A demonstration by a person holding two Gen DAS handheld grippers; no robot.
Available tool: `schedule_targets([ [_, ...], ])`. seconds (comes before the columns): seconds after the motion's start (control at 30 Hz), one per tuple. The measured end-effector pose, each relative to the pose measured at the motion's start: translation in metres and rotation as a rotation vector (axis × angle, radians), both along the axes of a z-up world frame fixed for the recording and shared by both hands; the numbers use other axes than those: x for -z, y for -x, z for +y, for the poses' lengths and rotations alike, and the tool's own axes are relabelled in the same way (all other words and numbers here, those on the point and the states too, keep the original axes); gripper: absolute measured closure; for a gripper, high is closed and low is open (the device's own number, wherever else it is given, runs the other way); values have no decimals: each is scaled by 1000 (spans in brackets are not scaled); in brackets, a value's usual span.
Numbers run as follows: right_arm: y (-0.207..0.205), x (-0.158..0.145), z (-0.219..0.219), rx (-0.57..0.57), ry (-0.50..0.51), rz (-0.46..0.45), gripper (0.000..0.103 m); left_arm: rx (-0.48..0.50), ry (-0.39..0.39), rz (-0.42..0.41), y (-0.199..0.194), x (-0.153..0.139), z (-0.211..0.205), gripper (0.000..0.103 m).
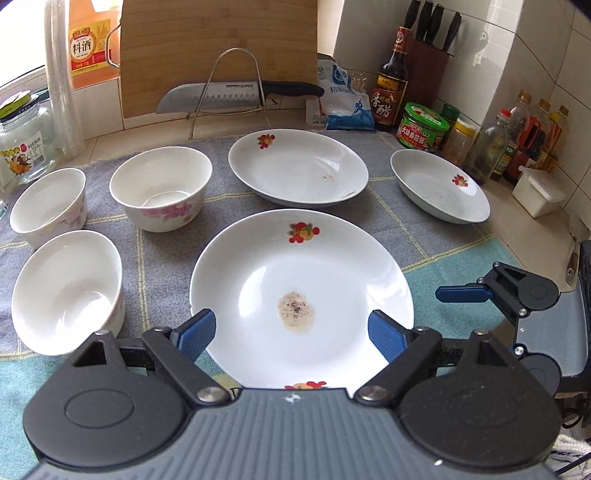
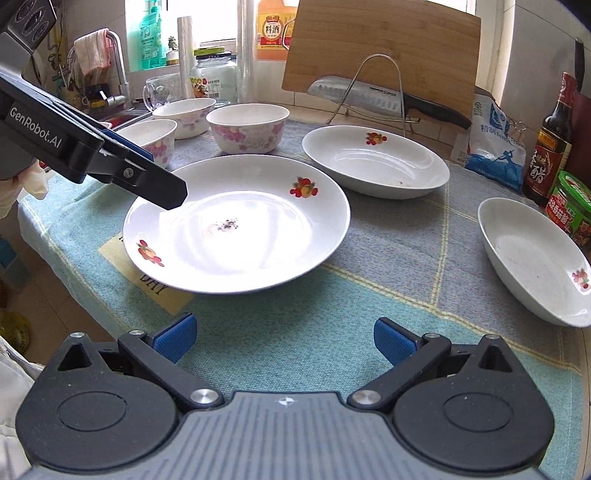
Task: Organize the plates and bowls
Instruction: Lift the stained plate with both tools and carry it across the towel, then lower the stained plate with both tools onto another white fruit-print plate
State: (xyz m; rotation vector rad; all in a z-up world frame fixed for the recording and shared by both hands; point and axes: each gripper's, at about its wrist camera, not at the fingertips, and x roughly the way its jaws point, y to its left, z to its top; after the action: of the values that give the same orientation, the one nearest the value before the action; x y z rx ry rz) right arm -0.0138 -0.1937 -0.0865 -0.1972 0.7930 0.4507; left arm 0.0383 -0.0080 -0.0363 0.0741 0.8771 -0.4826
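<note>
"SUPOR" knife (image 1: 236, 96), "GenRobot.AI" left tongs (image 2: 162, 184) over plate (image 2: 258, 236)

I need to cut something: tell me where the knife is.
The knife lies across a wire rack at the back of the counter, in front of the wooden cutting board, behind the plates.

Left gripper (image 1: 291, 334) and right gripper (image 2: 284, 341): black linkage arms, blue ribbed pads, silver pivot screws, grey ridged housing, white "GenRobot.AI" lettering.
</note>
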Motion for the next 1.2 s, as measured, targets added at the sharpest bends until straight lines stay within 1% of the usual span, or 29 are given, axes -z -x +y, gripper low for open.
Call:
schedule_targets([
  [0.1,-2,2,11,-40,23,-11,0,-3,24,-3,-1,-1,7,14],
  [0.23,-9,7,20,-62,13,4,0,-13,17,-6,-4,-1,13,14],
  [0.33,-11,9,26,-89,13,5,0,-12,18,1,-9,-1,17,10],
  [0.43,-13,10,27,-100,4,-3,0,-9,-10,-7,-14,-1,17,10],
  [0.53,-11,14,25,-94,-20,-47,0,-2,-35,-12,-19,-2,17,10],
  [0.63,-5,17,21,-92,-42,-90,0,41,-45,-53,-21,-7,15,10],
  [0.73,-6,16,20,-101,-46,-93,0,97,-44,-70,-24,-11,11,9],
  [0.83,-10,15,22,-106,-39,-83,0,150,-70,-62,-31,-12,5,7],
  [1.07,-15,16,26,-126,-45,-91,0,216,-168,-47,-54,-1,-7,7],
  [1.2,-17,16,26,-137,-46,-89,0,240,-177,-8,-73,8,-9,7],
])
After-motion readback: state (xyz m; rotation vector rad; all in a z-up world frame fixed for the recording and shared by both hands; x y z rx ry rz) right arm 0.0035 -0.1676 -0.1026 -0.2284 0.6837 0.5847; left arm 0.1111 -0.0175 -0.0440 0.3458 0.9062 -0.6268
